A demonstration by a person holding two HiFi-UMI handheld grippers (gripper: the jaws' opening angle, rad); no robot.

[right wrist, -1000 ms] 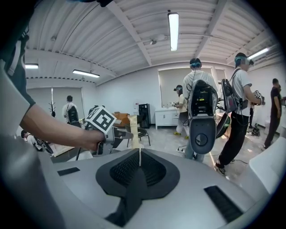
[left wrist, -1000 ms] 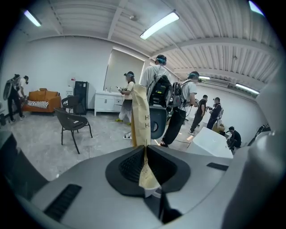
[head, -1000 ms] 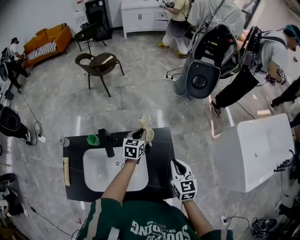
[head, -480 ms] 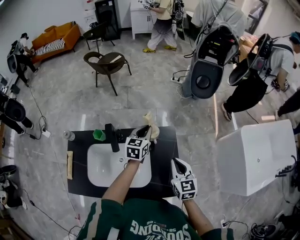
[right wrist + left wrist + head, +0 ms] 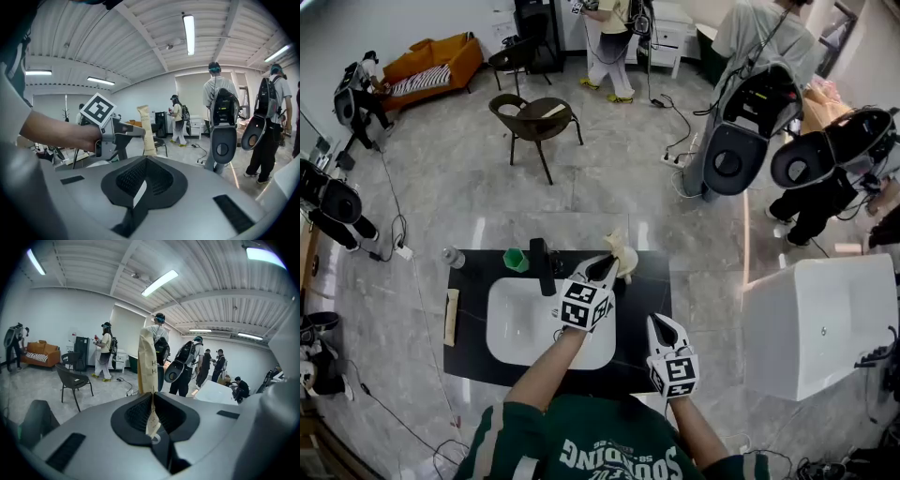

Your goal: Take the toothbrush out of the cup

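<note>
The toothbrush, in a tall cream paper wrapper (image 5: 147,363), stands upright between the jaws of my left gripper (image 5: 152,404), which is shut on its lower part. In the head view the left gripper (image 5: 606,269) is over the back right of the black counter (image 5: 647,291), with the wrapper (image 5: 616,244) sticking up past its tips. A pale cup (image 5: 627,266) shows just beside those tips, partly hidden. My right gripper (image 5: 660,327) hangs over the counter's front right, shut and empty. The right gripper view shows the left gripper (image 5: 133,132) holding the wrapper (image 5: 146,126).
A white basin (image 5: 520,328) is set in the counter, with a black tap (image 5: 544,267), a green cup (image 5: 517,260) and a small bottle (image 5: 453,257) behind it. A white tub (image 5: 820,319) stands to the right. Several people and a chair (image 5: 539,120) are beyond.
My left gripper has lifted, carrying the wrapped toothbrush up from the cup. The right gripper has shifted a little along the counter's front.
</note>
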